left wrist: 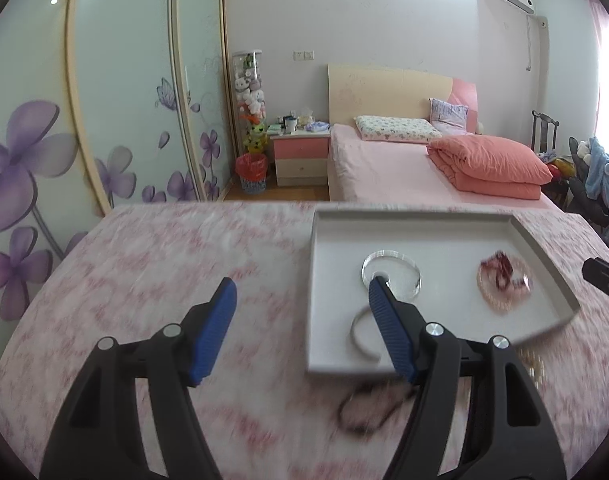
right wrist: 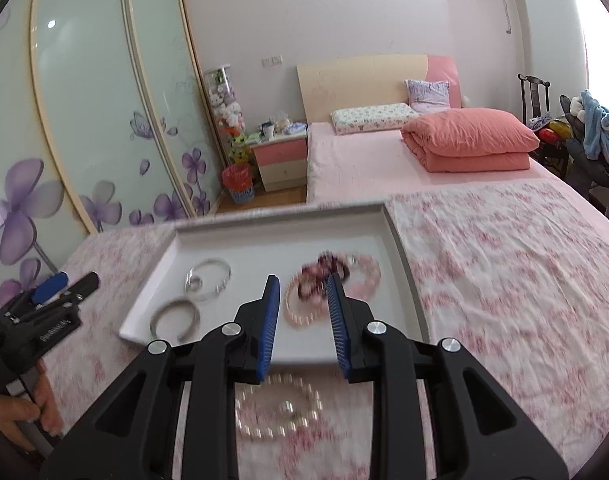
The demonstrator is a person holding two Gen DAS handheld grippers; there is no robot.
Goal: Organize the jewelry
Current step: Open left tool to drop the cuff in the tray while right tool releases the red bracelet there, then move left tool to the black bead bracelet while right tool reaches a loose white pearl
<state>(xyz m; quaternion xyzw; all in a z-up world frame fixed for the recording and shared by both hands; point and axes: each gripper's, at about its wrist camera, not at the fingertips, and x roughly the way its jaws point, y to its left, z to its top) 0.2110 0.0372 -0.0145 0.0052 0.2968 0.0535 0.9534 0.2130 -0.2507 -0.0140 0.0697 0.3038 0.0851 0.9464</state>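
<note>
A white tray [left wrist: 424, 216] [right wrist: 280, 214] lies on a pink floral cloth. Inside it are a clear bangle [left wrist: 391, 276] [right wrist: 208, 278], a silver cuff bangle [left wrist: 362, 334] [right wrist: 175, 316] and a heap of pink and dark red bead strings [left wrist: 504, 284] [right wrist: 332, 280]. My left gripper [left wrist: 302, 284] is open and empty, over the tray's left rim. Its right finger overlaps the clear bangle. My right gripper [right wrist: 302, 280] hovers just in front of the bead heap, jaws slightly apart, nothing between the pads. A dark necklace [left wrist: 368, 408] and a pearl necklace [right wrist: 280, 412] lie on the cloth in front of the tray.
The cloth-covered table [right wrist: 504, 280] ends just behind the tray. Beyond it are a bed with a folded orange quilt [left wrist: 488, 168], a flowered wardrobe [left wrist: 44, 140] and a nightstand [left wrist: 300, 156]. A hand [right wrist: 20, 412] holds the left gripper.
</note>
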